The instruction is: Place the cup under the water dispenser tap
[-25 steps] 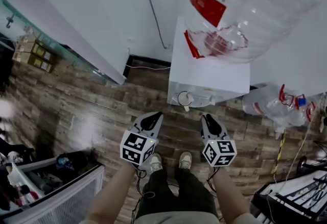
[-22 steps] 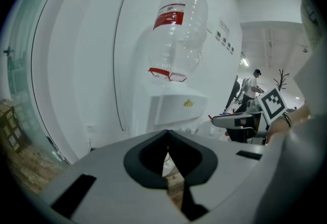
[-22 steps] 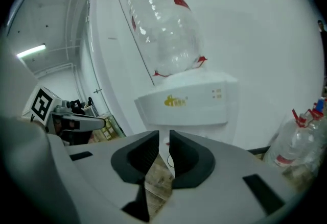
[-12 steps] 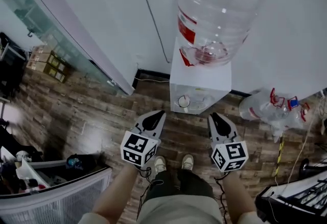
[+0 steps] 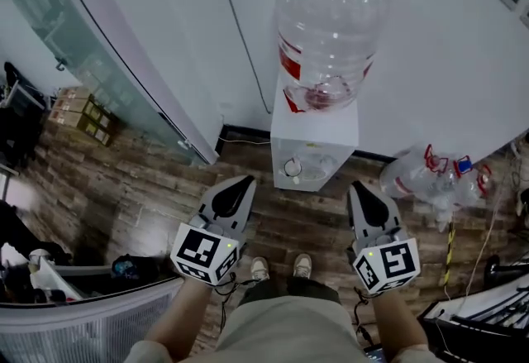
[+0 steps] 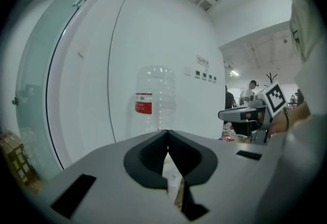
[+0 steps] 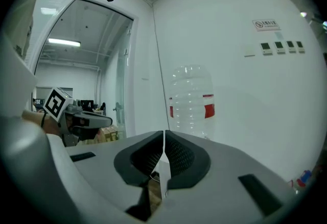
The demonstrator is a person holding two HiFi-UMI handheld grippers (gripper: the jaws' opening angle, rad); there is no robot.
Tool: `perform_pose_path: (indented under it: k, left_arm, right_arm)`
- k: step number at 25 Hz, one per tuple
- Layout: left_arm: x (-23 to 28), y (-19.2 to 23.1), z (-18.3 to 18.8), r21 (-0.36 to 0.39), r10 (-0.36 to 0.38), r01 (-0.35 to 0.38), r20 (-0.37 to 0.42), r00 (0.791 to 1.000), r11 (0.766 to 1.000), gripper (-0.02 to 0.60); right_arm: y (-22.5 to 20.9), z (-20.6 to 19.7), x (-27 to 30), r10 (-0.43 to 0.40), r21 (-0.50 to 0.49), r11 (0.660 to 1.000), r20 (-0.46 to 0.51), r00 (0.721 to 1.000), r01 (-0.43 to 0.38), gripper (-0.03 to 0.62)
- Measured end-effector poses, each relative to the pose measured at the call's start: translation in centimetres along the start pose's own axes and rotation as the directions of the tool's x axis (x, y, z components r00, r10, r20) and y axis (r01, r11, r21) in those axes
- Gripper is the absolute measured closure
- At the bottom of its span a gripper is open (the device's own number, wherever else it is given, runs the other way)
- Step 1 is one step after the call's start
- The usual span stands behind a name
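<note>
The white water dispenser (image 5: 315, 138) stands against the wall with a big clear bottle (image 5: 328, 31) on top. A small round white cup (image 5: 292, 167) sits in its front recess, below the taps. My left gripper (image 5: 240, 184) is held up in front of the dispenser on the left side, shut and empty. My right gripper (image 5: 357, 188) hangs level with it on the right, its jaws closing to a hairline with nothing between them. Both are well short of the cup. The left gripper (image 6: 167, 134) and the right gripper (image 7: 164, 134) each face the bottle (image 6: 156, 96) (image 7: 192, 105).
Spare clear bottles (image 5: 436, 175) lie on the wooden floor right of the dispenser. A glass partition (image 5: 99, 64) and cardboard boxes (image 5: 78, 113) are at left, a white basket (image 5: 83, 328) at lower left, a bench (image 5: 488, 312) at lower right. My shoes (image 5: 277, 267) stand just before the dispenser.
Both grippers and my head have risen; the dispenser and bottle now look smaller and farther below. The grippers have spread slightly apart.
</note>
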State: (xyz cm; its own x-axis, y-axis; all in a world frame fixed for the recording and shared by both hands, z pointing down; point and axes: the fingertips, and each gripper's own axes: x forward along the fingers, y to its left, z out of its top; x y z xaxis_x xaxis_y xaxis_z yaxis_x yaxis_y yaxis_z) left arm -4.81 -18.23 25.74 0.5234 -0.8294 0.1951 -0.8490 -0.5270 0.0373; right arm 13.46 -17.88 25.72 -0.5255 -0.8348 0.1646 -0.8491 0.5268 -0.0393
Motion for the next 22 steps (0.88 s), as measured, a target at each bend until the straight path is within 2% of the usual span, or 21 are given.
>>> perform_pose_path:
  k: [3, 6, 13, 22]
  left_arm:
    - [-1.7, -1.2, 2.6, 0.033, -0.009, 0.007, 0.045, 0.999, 0.999, 0.575]
    - [-2.8, -1.8, 3.1, 0.058, -0.002, 0.0, 0.04, 0.999, 0.998, 0.575]
    - [-4.2, -2.8, 2.5, 0.022, -0.003, 0.003, 0.038, 0.999, 1.0, 0.575]
    - [-3.3, -3.4, 2.7, 0.024, -0.036, 0.035, 0.039, 0.999, 0.999, 0.575]
  right_arm:
    - [0.8, 1.3, -1.5, 0.013, -0.027, 1.0, -0.003, 1.0, -0.013, 0.579]
    - [1.7, 1.5, -2.6, 0.037, -0.014, 0.999, -0.013, 0.999, -0.037, 0.588]
    - [4.3, 1.4, -4.5, 0.099, -0.017, 0.995, -0.043, 0.994, -0.099, 0.588]
    - [4.6, 2.3, -4.3, 0.108, -0.028, 0.994, -0.037, 0.994, -0.109, 0.588]
